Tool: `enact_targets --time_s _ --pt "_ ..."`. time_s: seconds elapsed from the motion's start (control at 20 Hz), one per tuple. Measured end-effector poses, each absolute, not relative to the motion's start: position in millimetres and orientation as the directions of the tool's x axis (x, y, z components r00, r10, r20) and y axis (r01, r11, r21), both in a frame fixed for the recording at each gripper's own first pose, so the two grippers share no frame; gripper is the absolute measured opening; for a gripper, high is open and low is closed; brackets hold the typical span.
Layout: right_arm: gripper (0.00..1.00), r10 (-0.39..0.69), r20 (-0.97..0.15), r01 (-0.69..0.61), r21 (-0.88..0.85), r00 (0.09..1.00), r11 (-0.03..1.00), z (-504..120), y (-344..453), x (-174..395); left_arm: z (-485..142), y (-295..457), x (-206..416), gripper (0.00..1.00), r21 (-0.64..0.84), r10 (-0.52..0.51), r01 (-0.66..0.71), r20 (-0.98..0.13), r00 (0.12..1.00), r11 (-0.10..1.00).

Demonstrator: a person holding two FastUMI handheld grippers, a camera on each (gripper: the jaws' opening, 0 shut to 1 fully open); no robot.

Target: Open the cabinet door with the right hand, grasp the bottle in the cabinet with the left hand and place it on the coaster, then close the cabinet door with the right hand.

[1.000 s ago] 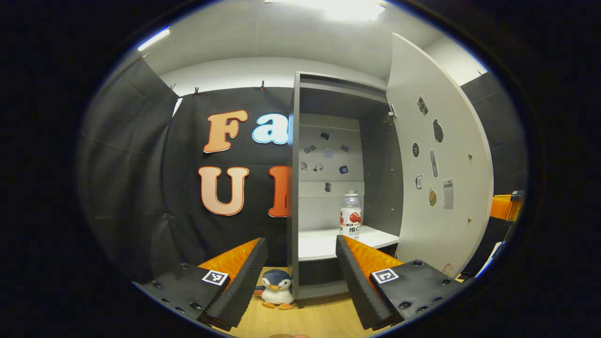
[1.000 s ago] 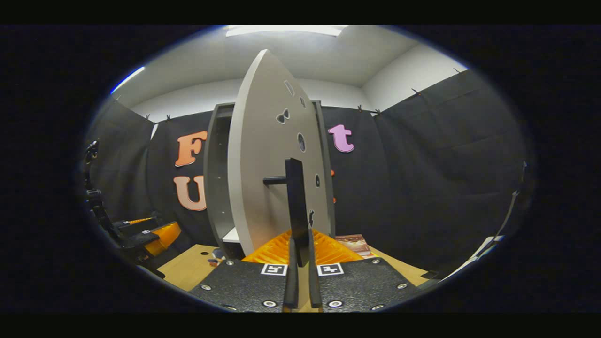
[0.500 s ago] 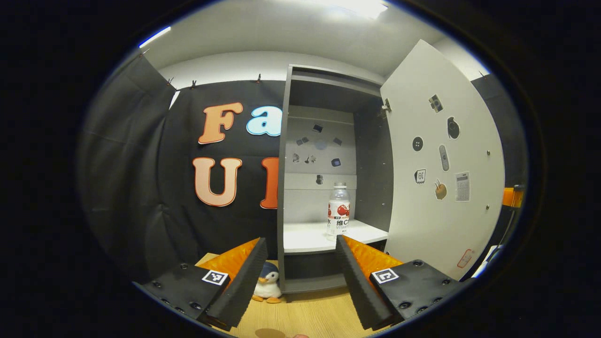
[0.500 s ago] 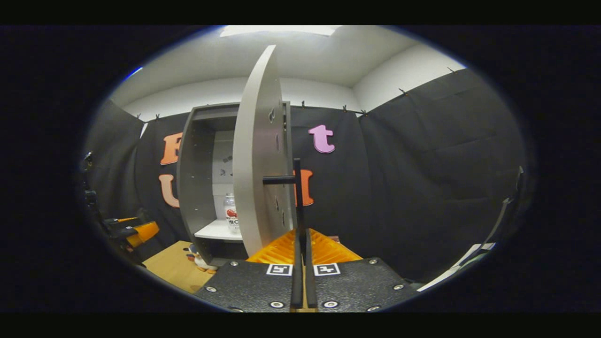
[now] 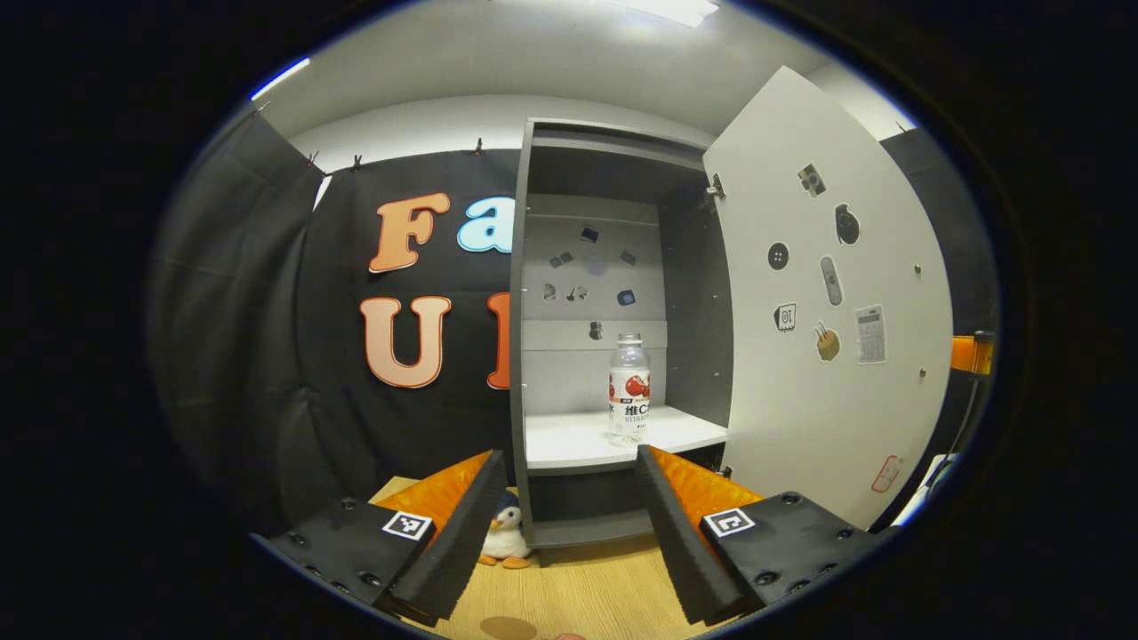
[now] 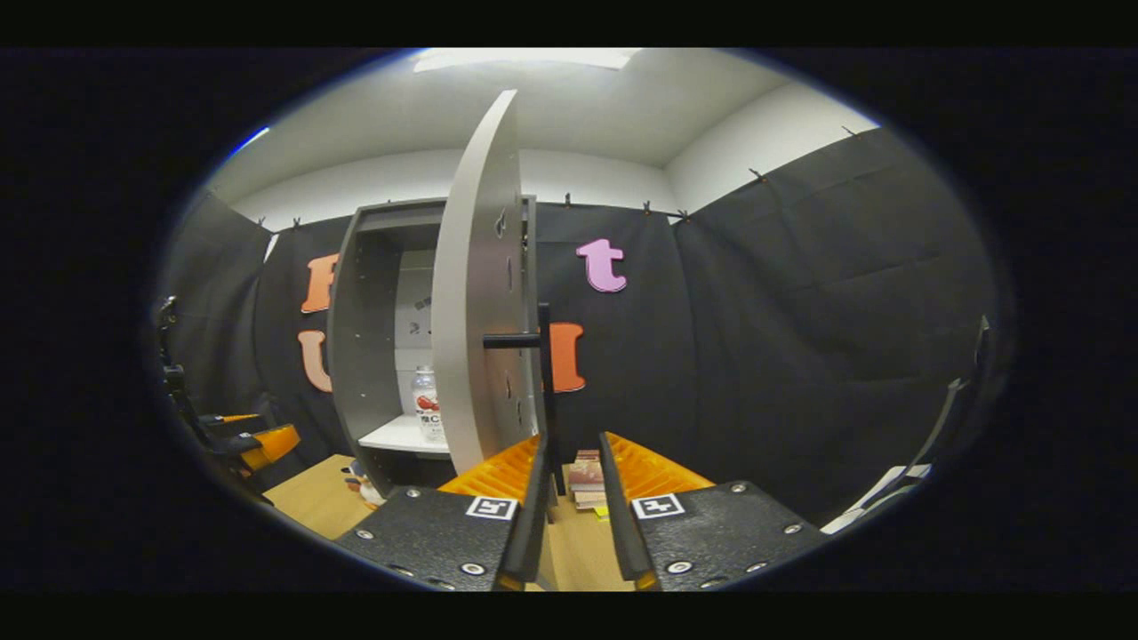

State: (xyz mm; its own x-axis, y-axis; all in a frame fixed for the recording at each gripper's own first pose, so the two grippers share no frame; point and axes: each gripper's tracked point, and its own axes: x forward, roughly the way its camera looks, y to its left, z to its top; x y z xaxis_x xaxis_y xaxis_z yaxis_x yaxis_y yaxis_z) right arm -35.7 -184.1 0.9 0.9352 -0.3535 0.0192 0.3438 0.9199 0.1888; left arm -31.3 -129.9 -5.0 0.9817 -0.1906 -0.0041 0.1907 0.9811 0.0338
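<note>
My left gripper (image 5: 569,498) hangs with fingers wide apart before the open cabinet (image 5: 533,293), where the bottle (image 5: 629,389) stands upright on the white shelf (image 5: 569,437). My right gripper (image 6: 569,462) has parted its fingers around the door handle (image 6: 544,373), no longer pinching it.

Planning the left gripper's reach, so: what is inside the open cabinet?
One bottle stands upright on the cabinet's white shelf, with small stickers on the back panel behind it. The space under the shelf is dark and cannot be made out.
</note>
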Motion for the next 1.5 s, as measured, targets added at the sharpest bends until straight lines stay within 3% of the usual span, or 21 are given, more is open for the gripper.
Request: enact_targets --time_s 0.25,0.6,0.85,1.0,1.3,1.35,1.4,1.45,1.5 --pt "0.46 -0.418 -0.021 0.416 0.154 0.908 0.896 -3.8 -183.9 -68.5 -4.4 -140.0 -31.7 0.96 0.024 -0.211 0.211 -0.003 0.977 0.977" --pt "0.59 -0.376 -0.002 0.368 0.202 0.927 0.908 5.3 -140.1 -74.3 -8.2 -160.4 -2.3 0.95 -0.004 -0.278 0.278 -0.007 0.961 0.961" --pt "0.65 -0.351 -0.032 0.35 0.21 0.936 0.913 -2.7 -108.5 -39.2 -18.1 -176.7 41.2 0.95 -0.024 -0.34 0.339 -0.026 0.94 0.94" --pt "0.74 -0.367 -0.034 0.366 0.201 0.929 0.909 -4.0 -99.8 -10.0 -23.5 -191.1 72.1 0.95 -0.024 -0.374 0.374 -0.037 0.927 0.927" --pt "0.84 -0.356 0.033 0.349 0.138 0.934 0.927 0.8 -78.7 44.9 -35.0 -213.2 135.1 0.95 -0.029 -0.426 0.425 -0.047 0.904 0.905" --pt "0.9 -0.366 0.035 0.36 0.119 0.93 0.925 0.0 -77.6 54.9 -37.1 -217.8 144.3 0.95 -0.031 -0.438 0.437 -0.049 0.898 0.899" --pt "0.88 -0.372 0.039 0.366 0.115 0.927 0.923 -1.6 -76.0 62.9 -39.6 -221.3 153.1 0.95 -0.031 -0.449 0.448 -0.048 0.892 0.894" --pt "0.93 -0.371 0.038 0.364 0.124 0.928 0.923 -4.6 -71.7 70.6 -41.7 -225.4 161.9 0.95 -0.029 -0.459 0.458 -0.047 0.887 0.889" --pt "0.89 -0.363 0.032 0.356 0.141 0.931 0.924 -7.3 -66.2 76.5 -44.2 -227.8 171.5 0.95 -0.026 -0.458 0.457 -0.047 0.888 0.889"
